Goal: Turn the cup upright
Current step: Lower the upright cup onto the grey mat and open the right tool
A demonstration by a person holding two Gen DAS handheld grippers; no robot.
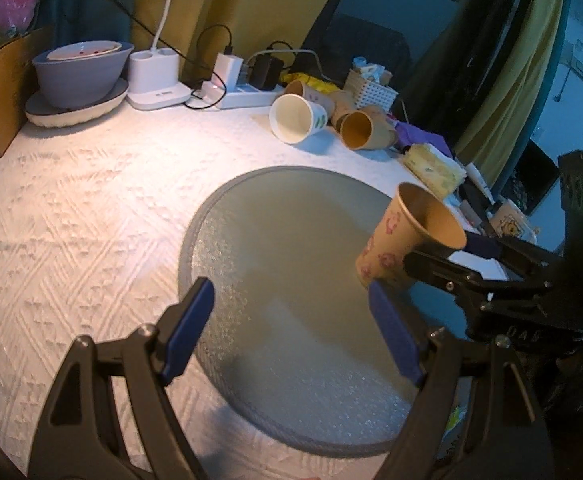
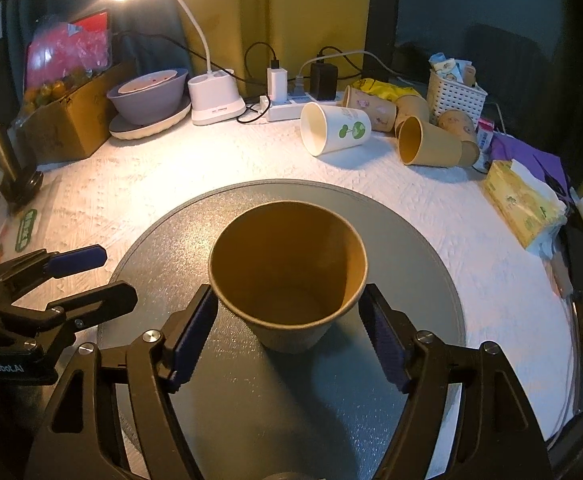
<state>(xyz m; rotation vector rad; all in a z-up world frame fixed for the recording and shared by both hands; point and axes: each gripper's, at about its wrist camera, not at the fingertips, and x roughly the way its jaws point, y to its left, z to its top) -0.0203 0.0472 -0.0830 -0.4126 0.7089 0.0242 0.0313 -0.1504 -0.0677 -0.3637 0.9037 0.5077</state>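
Left wrist view: the left gripper (image 1: pixel 291 328) hangs over the grey round mat (image 1: pixel 275 280), jaws wide apart, holding nothing; the brown paper cup (image 1: pixel 403 236) stands mouth-up at the mat's right edge, clamped by the right gripper (image 1: pixel 451 256). Right wrist view: the right gripper (image 2: pixel 289 332) pads press both sides of the cup (image 2: pixel 287 276) near its rim; the cup sits upright on the mat (image 2: pixel 411 240); the left gripper (image 2: pixel 103 276) is to the left, jaws apart; spare cups (image 2: pixel 335 128) lie on the white surface (image 2: pixel 151 176).

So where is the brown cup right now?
The brown cup is between the right gripper's fingers, opening up, over the round grey mat. In the left wrist view it sits at the mat's right edge, with the open left gripper nearby.
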